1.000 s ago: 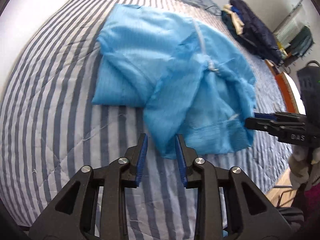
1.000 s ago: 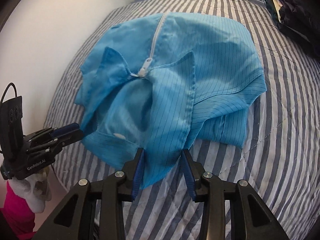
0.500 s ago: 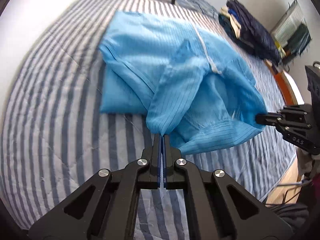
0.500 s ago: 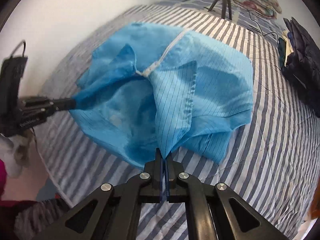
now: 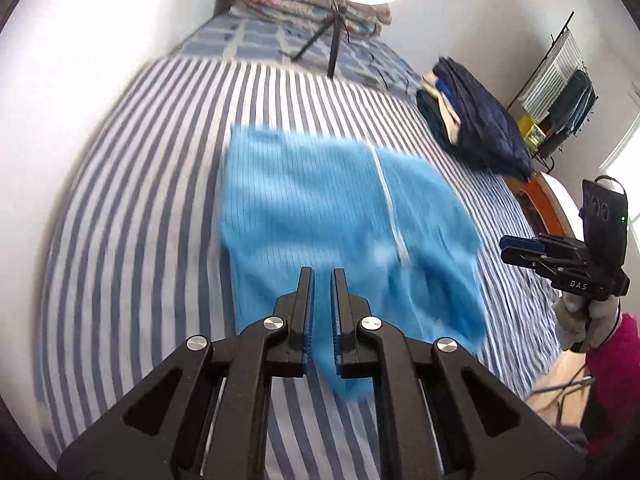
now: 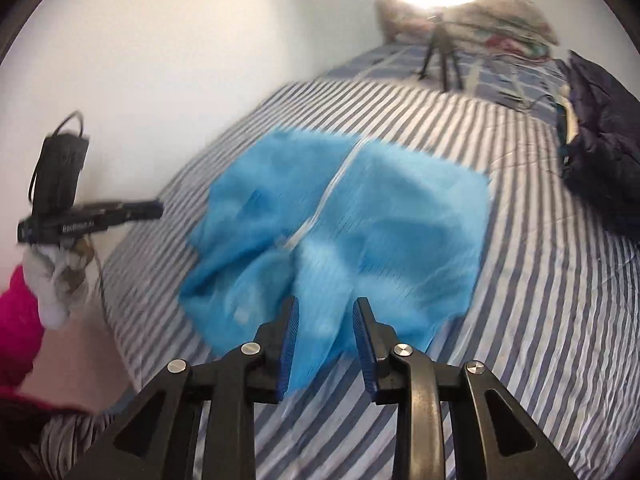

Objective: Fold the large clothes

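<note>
thin blue pinstriped garment [image 5: 320, 208] lies rumpled on striped quilt [image 5: 132, 248], released by both parted tongs.

Only readable bit is "DAS" in white on the side of the black plastic right gripper [image 5: 505, 249].

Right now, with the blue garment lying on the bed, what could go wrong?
The jaws of the left gripper and right gripper have just been opening with no cloth pinched. The garment looks rumpled at its near end, so the fold may set crooked. One corner lies near the bed edge and might slide off.
</note>
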Tool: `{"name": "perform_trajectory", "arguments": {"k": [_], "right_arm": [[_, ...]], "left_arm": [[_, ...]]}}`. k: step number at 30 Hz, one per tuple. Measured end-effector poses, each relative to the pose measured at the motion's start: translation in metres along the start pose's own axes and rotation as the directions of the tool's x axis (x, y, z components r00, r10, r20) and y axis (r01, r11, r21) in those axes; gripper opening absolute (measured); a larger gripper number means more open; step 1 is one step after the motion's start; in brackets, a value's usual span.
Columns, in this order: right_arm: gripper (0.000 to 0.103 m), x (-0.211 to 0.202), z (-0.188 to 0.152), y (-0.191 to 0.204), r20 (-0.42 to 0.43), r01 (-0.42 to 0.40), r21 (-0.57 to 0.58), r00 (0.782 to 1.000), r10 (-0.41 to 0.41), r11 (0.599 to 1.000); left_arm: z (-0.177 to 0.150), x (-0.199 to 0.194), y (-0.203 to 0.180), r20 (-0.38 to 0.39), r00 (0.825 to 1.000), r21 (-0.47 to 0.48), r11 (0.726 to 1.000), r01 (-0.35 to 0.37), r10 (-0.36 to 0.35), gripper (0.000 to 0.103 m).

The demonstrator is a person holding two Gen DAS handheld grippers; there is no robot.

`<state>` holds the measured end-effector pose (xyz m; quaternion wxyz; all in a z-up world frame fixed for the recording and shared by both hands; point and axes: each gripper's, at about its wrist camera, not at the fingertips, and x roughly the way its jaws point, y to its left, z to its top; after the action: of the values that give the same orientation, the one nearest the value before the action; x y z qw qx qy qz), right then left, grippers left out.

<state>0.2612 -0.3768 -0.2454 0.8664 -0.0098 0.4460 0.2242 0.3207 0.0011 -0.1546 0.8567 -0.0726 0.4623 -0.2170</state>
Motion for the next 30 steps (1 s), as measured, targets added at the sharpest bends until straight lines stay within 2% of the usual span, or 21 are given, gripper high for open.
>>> {"name": "perform_trajectory", "arguments": {"k": [1,2,5,8,11,15,17,19,21,24,27,30], "right_arm": [[0.029,0.006,0.008,-0.006,0.022,0.029,-0.001,0.999,-0.029,1.0],[0.029,0.014,0.017,-0.012,0.039,0.057,-0.007,0.998,-0.057,0.998],[0.029,0.046,0.038,-0.023,0.044,0.067,0.013,0.997,-0.068,0.998],[0.028,0.071,0.038,-0.037,0.013,0.096,0.016,0.995,-0.096,0.995],[0.025,0.093,0.023,-0.052,-0.031,0.09,0.03,0.996,-0.089,0.995],[0.023,0.093,0.002,-0.058,-0.009,0.075,0.038,0.997,-0.074,0.996],[0.023,0.086,0.005,-0.056,-0.051,0.077,0.031,0.996,-0.075,0.997],[0.023,0.069,0.015,-0.05,-0.038,0.066,-0.002,0.997,-0.066,0.998],[0.024,0.049,0.034,-0.043,0.014,0.074,-0.045,0.997,-0.073,0.996],[0.024,0.041,0.069,-0.037,0.077,0.062,-0.069,0.995,-0.057,0.996],[0.024,0.058,0.096,-0.033,0.086,0.036,-0.086,0.996,-0.029,0.996],[0.024,0.087,0.111,-0.028,0.06,0.023,-0.11,0.998,-0.017,0.994]], "left_arm": [[0.013,0.008,0.003,0.013,0.999,0.004,1.0,-0.03,0.029,0.005],[0.024,0.018,0.007,0.02,0.999,0.013,0.999,-0.029,0.029,0.005],[0.041,0.051,0.017,-0.004,1.0,0.01,1.0,-0.025,0.025,0.005],[0.039,0.085,0.033,-0.049,0.997,0.016,0.998,-0.062,0.063,0.005],[0.021,0.11,0.047,-0.103,0.991,0.02,0.996,-0.089,0.091,0.005],[0.009,0.114,0.055,-0.08,0.994,0.021,0.997,-0.069,0.071,0.005],[0.013,0.108,0.054,-0.103,0.992,0.028,0.997,-0.077,0.079,0.005],[0.023,0.092,0.048,-0.075,0.994,0.063,0.995,-0.078,0.083,0.005],[0.039,0.081,0.041,-0.05,0.997,0.074,0.996,-0.05,0.053,0.005],[0.066,0.074,0.024,-0.015,1.0,0.099,0.995,-0.018,0.02,0.005],[0.088,0.088,0.004,0.001,1.0,0.159,0.987,-0.029,0.029,0.005],[0.103,0.113,-0.006,-0.01,0.999,0.185,0.982,-0.042,0.045,0.005]]}}
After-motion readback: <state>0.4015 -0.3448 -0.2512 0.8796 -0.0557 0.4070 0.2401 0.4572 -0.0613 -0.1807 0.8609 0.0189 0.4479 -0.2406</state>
